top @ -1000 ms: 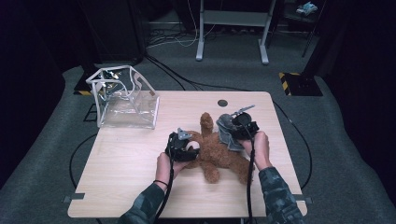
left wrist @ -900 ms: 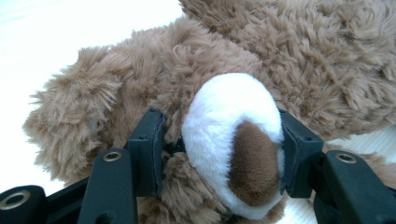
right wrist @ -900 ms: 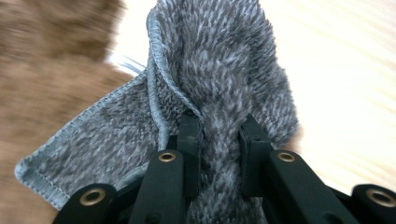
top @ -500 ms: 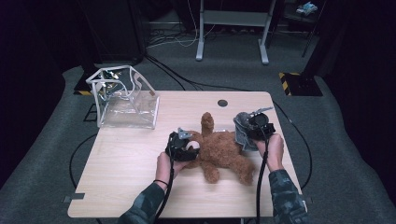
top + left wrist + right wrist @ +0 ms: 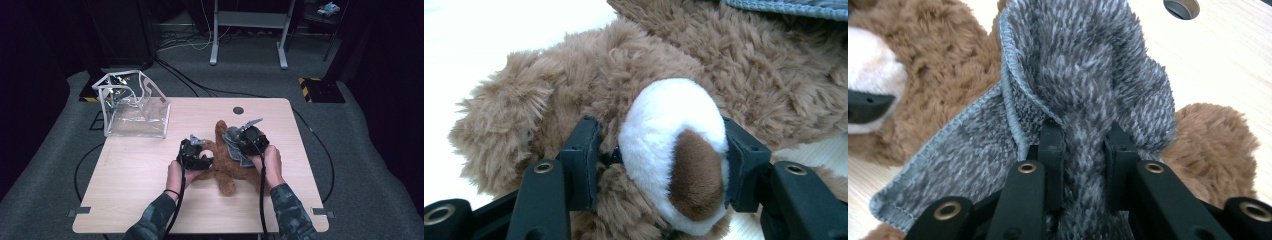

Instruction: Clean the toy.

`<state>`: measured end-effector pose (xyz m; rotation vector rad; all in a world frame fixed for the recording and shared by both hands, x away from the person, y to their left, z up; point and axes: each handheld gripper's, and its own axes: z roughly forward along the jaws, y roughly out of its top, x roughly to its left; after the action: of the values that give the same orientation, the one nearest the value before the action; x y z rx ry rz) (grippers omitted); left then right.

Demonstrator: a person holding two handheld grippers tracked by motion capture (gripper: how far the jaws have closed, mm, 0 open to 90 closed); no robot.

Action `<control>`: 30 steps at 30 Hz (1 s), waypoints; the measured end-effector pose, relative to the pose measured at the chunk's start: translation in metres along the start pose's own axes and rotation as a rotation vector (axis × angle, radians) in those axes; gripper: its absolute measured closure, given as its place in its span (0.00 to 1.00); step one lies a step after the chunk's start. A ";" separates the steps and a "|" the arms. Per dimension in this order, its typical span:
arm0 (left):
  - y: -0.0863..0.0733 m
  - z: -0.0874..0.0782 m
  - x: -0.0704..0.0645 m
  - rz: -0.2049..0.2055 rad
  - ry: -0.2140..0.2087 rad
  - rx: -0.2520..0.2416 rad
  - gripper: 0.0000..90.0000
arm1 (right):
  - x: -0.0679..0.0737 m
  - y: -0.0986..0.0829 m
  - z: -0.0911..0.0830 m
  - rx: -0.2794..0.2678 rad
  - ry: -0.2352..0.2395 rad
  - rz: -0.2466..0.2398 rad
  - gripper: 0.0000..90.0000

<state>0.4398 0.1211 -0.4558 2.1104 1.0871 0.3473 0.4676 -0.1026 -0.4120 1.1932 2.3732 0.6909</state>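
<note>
Between your hands, mid-table, teddy bear (image 5: 225, 162) lies flat. L gripper (image 5: 659, 165) is clamped on its white muzzle; R gripper (image 5: 1083, 150) pinches a fold of grey cloth (image 5: 1068, 100) over its body. Pull too hard and the fluffy fold may slip, or bear drags toward clear bag (image 5: 132, 107).

In the high view your right gripper (image 5: 248, 141) and the grey cloth (image 5: 235, 150) cover the middle of the teddy bear (image 5: 225, 162); its face is hidden under your left gripper (image 5: 194, 152). In the left gripper view the bear (image 5: 589, 70) runs off the top and right edges, and the cloth (image 5: 794, 7) shows as a thin strip cut by the top edge. In the right gripper view the cloth (image 5: 1083, 75) folds over itself, so you cannot tell its full shape; its lower part is lost behind the jaws. Items inside the clear bag (image 5: 134, 107) near the table's (image 5: 125, 200) far left corner are too small to identify.
</note>
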 end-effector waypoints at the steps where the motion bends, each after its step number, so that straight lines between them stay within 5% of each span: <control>1: 0.000 0.000 0.000 0.000 0.000 0.000 0.48 | 0.000 0.000 0.000 0.000 0.000 0.000 0.84; 10: 0.016 -0.007 -0.005 0.022 0.042 0.013 0.35 | 0.004 0.003 0.012 0.038 -0.049 -0.012 0.85; 17: 0.026 -0.019 0.007 -0.002 0.007 -0.014 0.29 | 0.000 0.000 0.013 0.030 -0.045 0.005 0.85; 25: 0.027 0.000 0.023 -0.069 -0.045 0.031 0.28 | 0.002 0.000 0.016 0.014 -0.062 0.009 0.84; 30: 0.025 0.007 0.022 -0.051 -0.035 0.072 0.29 | 0.000 0.006 0.000 -0.042 -0.064 0.032 0.84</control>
<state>0.4718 0.1251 -0.4448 2.1399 1.1460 0.2498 0.4713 -0.0993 -0.4084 1.2195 2.2817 0.6986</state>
